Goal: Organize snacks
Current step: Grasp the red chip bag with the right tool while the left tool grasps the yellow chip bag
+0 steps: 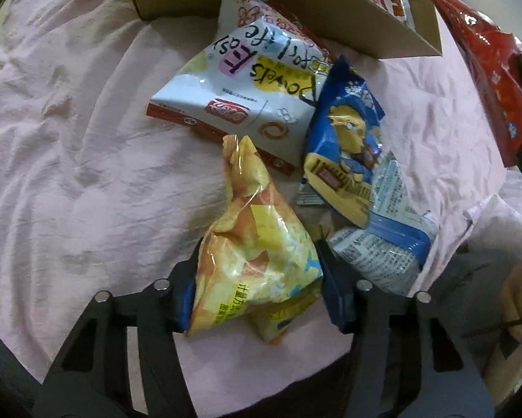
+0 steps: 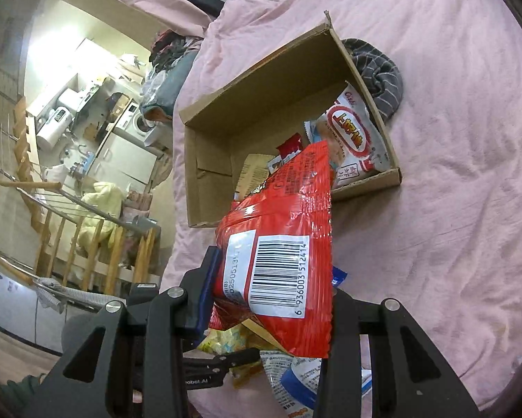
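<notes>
2 bags are gripped, the right hand-held gripper (image 2: 271, 299) carrying the red bag (image 2: 281, 244) toward the box (image 2: 205, 188), the left hand-held gripper (image 1: 257, 278) clamped on the yellow bag (image 1: 254, 261) on the bed (image 1: 86, 174), likely boxed next

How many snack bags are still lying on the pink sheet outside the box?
3: a yellow bag between the left gripper fingers, a blue bag beside it, and a white bag by the cardboard box. More may hide underneath.

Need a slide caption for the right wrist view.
Right hand-held gripper holds a red snack bag above the pink sheet, cardboard box ahead.
</notes>
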Action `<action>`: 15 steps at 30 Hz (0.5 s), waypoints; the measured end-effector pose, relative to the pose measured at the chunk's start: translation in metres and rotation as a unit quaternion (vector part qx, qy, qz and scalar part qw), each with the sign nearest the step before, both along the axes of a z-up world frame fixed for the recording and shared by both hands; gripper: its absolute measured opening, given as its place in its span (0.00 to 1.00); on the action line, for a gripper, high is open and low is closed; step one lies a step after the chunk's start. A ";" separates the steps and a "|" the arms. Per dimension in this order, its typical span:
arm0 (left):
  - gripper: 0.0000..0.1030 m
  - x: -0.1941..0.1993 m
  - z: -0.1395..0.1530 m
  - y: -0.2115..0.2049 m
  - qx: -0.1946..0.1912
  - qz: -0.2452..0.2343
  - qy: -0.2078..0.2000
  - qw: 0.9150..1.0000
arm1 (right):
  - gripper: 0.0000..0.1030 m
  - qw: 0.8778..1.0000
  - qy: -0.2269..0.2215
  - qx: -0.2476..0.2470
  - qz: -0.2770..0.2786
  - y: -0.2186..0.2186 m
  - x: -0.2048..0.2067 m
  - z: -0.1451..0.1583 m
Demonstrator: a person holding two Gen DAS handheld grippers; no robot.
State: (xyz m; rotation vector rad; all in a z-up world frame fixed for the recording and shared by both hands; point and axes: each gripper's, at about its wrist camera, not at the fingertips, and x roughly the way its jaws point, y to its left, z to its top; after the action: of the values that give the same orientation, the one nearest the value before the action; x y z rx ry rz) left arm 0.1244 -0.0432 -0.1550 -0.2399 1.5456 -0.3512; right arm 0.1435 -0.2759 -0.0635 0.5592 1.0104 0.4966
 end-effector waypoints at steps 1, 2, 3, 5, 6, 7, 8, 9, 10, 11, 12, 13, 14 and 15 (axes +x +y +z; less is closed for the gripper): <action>0.47 0.000 0.003 0.000 -0.007 -0.001 -0.004 1.000 | 0.38 1.000 -0.002 0.001 -0.001 0.001 -0.001 0.001; 0.45 0.000 0.008 0.000 -0.007 -0.003 -0.013 1.000 | 0.38 1.000 -0.005 0.001 0.001 0.000 -0.003 0.002; 0.44 0.000 0.013 0.001 -0.001 -0.001 -0.023 1.000 | 0.38 1.000 -0.007 -0.002 0.002 0.000 -0.004 0.003; 0.44 0.000 0.022 0.008 0.005 0.008 -0.039 0.999 | 0.38 1.000 -0.003 0.000 -0.002 -0.001 -0.002 0.002; 0.43 0.001 0.025 0.012 0.008 0.016 -0.044 0.999 | 0.38 1.000 -0.003 0.006 -0.002 -0.002 -0.001 0.003; 0.43 0.002 0.027 0.017 0.012 0.026 -0.049 0.998 | 0.38 1.000 -0.005 0.006 -0.003 -0.002 -0.001 0.004; 0.43 0.002 0.030 0.024 0.018 0.038 -0.056 0.998 | 0.38 1.000 -0.007 0.005 -0.004 -0.002 0.000 0.005; 0.43 0.003 0.033 0.029 0.025 0.045 -0.061 0.997 | 0.38 1.000 -0.008 0.006 -0.004 -0.002 0.001 0.005; 0.43 0.004 0.034 0.034 0.033 0.054 -0.067 0.996 | 0.38 1.000 -0.008 0.006 -0.006 -0.001 0.002 0.005; 0.43 0.005 0.036 0.041 0.036 0.066 -0.073 0.995 | 0.38 1.000 -0.008 0.002 -0.008 -0.001 0.002 0.004; 0.43 0.005 0.038 0.048 0.037 0.076 -0.077 0.993 | 0.38 1.000 -0.007 -0.001 -0.009 -0.001 0.003 0.002; 0.43 0.005 0.040 0.054 0.041 0.087 -0.082 0.992 | 0.38 1.000 -0.006 -0.001 -0.010 -0.001 0.004 0.002; 0.43 0.005 0.042 0.059 0.045 0.096 -0.086 0.991 | 0.38 1.000 -0.007 -0.001 -0.010 0.000 0.005 0.002; 0.43 0.006 0.044 0.065 0.044 0.110 -0.089 0.989 | 0.38 1.000 -0.008 -0.001 -0.009 0.000 0.006 0.002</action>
State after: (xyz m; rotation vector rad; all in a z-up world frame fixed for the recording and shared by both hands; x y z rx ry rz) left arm 0.1305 0.0221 -0.1112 -0.2980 1.3410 -0.1263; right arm 0.1498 -0.2760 -0.0617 0.5618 0.9901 0.4824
